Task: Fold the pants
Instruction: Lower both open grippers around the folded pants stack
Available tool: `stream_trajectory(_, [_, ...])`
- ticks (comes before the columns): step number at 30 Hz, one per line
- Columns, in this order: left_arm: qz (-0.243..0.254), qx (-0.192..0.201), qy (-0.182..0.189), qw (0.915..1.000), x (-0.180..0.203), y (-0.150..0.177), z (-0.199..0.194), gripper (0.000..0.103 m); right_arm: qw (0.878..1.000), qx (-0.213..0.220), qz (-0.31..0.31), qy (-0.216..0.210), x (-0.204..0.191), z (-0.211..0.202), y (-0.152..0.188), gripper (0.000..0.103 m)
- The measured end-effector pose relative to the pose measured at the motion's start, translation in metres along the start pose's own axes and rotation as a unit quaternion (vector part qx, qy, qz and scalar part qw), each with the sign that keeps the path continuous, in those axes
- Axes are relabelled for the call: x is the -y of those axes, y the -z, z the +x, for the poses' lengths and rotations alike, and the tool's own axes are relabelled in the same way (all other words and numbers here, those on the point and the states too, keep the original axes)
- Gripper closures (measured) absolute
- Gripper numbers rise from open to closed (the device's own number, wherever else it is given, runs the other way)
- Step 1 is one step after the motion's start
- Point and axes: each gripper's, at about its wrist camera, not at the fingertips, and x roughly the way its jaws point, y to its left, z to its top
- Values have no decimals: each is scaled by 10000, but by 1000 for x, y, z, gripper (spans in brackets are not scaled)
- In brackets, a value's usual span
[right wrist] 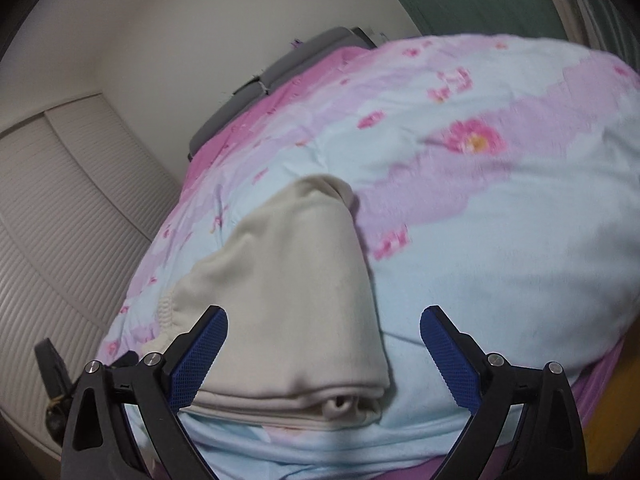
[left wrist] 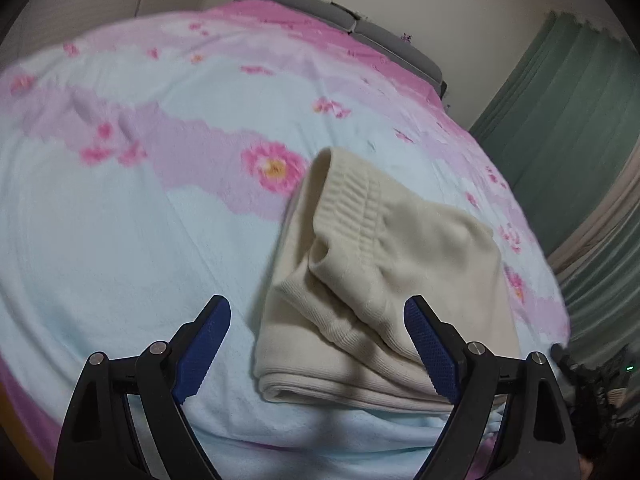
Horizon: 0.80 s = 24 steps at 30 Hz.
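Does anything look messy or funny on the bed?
A little. The cream pants lie folded on the flowery blanket, but the top layer sits crooked: the ribbed waistband slants across the pile, and the near edges do not line up. Nothing looks torn or spilled. Both grippers are open and hold nothing.

Both wrist views look steeply down, close over the bed [left wrist: 120, 240]. They share the folded pants [left wrist: 380, 280], seen from opposite sides.

We see a floral bedspread [left wrist: 120, 208] (pink and pale blue) filling the centre, grey headboard [left wrist: 304, 4] at 12 o'clock, green curtain [left wrist: 560, 92] at 2 o'clock, white wall [right wrist: 160, 24].
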Motion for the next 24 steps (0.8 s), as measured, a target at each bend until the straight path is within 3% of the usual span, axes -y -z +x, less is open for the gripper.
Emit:
stream_trajectory(4, [-49,-147,111,9998,-3,5,15,14,9995,-272,134,25,6,15,5,5])
stream_trajectory(10, [-220,-359,234,9988,-10,9,32,14,9994,-330,115,2,7,26,6,5])
stream_trajectory(24, [-424,-530,534,9963,-14,7,52,12,9970,-727,167,-226,3,58,16,5])
